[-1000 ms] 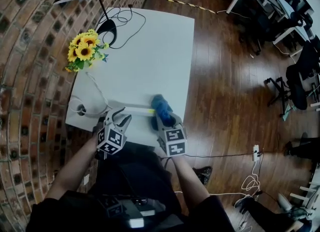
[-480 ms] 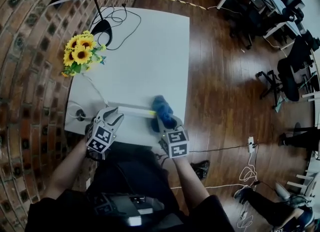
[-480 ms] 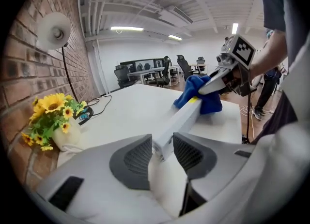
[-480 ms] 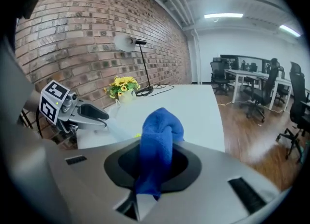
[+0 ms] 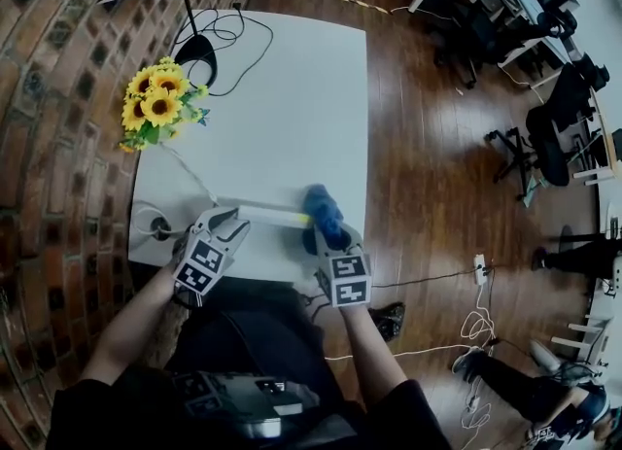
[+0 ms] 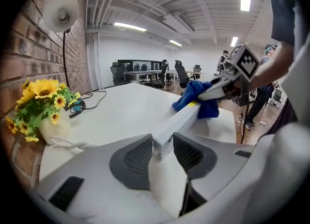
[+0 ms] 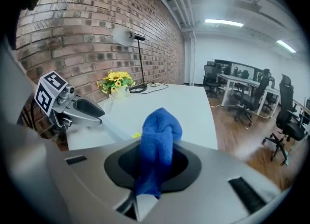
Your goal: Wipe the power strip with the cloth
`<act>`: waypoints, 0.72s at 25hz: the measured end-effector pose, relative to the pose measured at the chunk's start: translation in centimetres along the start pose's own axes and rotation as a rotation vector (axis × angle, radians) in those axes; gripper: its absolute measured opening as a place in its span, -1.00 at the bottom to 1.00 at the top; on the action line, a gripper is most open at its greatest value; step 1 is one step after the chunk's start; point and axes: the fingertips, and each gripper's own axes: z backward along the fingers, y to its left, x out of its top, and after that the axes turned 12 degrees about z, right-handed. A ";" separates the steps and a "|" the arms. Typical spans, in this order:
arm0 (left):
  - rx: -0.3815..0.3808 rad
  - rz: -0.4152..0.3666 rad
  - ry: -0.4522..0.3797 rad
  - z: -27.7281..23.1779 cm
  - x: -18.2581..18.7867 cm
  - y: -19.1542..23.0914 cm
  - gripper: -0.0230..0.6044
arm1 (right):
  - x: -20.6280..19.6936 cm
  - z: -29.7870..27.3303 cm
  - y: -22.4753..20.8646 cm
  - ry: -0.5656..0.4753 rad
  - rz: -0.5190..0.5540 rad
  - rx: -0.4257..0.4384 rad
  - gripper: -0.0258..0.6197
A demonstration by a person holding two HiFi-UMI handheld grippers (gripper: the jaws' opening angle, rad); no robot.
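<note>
The power strip (image 5: 262, 212) — right end hidden under the cloth (image 5: 324, 213), its sockets too small to tell.

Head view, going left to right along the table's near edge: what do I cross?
left gripper → long white power strip → bunched blue cloth. The right gripper overlaps the cloth, so it is left out.

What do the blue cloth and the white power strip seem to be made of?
The blue cloth looks like soft microfibre or terry: its surface is fuzzy and it bunches in loose folds. The power strip looks like hard white plastic, smooth and fairly matt, with straight, sharp edges.
</note>
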 end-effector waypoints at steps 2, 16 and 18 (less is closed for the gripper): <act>-0.012 0.006 0.005 0.0 0.0 -0.1 -0.40 | 0.0 0.0 0.0 0.018 -0.010 -0.032 -0.77; -0.047 -0.025 0.032 0.1 -0.7 0.1 -0.45 | 3.3 -3.3 5.2 0.046 0.038 0.027 -0.77; -0.055 -0.030 0.030 0.1 -0.7 0.1 -0.46 | 3.7 -3.7 5.8 0.038 0.019 0.033 -0.77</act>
